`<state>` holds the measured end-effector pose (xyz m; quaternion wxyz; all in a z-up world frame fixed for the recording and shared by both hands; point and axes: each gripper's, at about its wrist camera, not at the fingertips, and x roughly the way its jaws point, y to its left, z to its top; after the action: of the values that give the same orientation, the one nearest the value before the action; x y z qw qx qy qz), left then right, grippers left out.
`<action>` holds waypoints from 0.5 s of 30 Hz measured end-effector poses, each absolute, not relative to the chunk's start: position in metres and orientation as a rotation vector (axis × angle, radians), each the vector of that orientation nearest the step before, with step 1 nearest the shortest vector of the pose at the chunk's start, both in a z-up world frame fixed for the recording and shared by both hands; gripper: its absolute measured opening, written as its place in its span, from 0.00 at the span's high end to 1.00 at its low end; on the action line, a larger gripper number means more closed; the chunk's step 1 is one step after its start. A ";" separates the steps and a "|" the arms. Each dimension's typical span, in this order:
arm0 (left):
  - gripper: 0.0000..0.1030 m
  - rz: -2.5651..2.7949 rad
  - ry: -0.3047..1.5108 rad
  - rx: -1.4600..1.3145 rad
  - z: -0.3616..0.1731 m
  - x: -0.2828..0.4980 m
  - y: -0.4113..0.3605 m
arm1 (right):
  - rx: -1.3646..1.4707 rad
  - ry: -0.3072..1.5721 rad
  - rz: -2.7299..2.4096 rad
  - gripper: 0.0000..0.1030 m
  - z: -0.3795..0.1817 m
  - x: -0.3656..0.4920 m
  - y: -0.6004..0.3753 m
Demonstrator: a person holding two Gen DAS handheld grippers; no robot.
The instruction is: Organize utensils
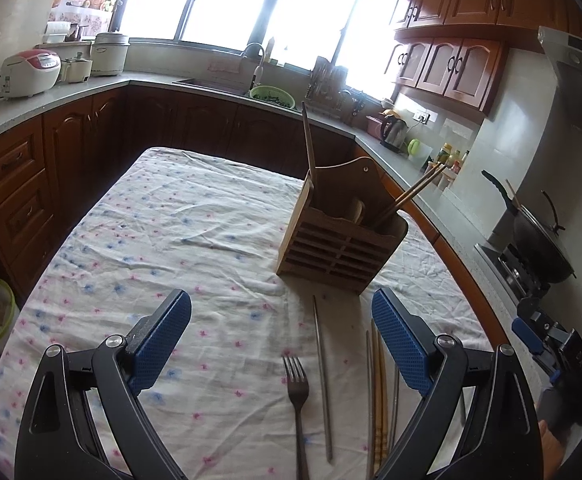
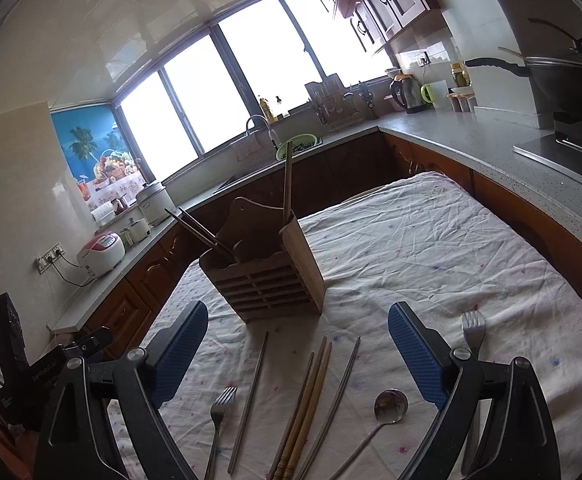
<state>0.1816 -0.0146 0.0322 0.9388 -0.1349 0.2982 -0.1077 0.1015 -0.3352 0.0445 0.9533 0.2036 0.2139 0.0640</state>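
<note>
The right gripper (image 2: 297, 356) hung open and empty over the bamboo chopsticks (image 2: 305, 408), which pointed lengthwise toward the wooden holder (image 2: 267, 276) ahead.

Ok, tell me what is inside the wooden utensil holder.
The wooden utensil holder has a pair of dark chopsticks leaning out one side and a long wooden handle upright at the other. Lower ends are hidden by its walls.
</note>
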 end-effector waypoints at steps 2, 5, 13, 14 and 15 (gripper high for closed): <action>0.09 -0.223 0.615 -0.270 0.030 0.183 -0.017 | 0.416 0.437 0.126 0.10 0.044 0.102 -0.336; 0.09 -0.224 0.625 -0.258 0.027 0.185 -0.021 | 0.412 0.448 0.118 0.10 0.042 0.103 -0.335; 0.09 -0.234 0.680 -0.212 0.016 0.199 -0.035 | 0.365 0.509 0.092 0.10 0.031 0.117 -0.330; 0.09 -0.233 0.689 -0.205 0.014 0.202 -0.037 | 0.365 0.516 0.093 0.10 0.029 0.119 -0.330; 0.09 -0.234 0.697 -0.199 0.012 0.204 -0.039 | 0.364 0.523 0.092 0.10 0.027 0.121 -0.330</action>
<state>0.2039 -0.0388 0.0121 0.9283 -0.0973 0.3403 -0.1143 0.1208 -0.3299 0.0274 0.9486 0.1791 0.2569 0.0451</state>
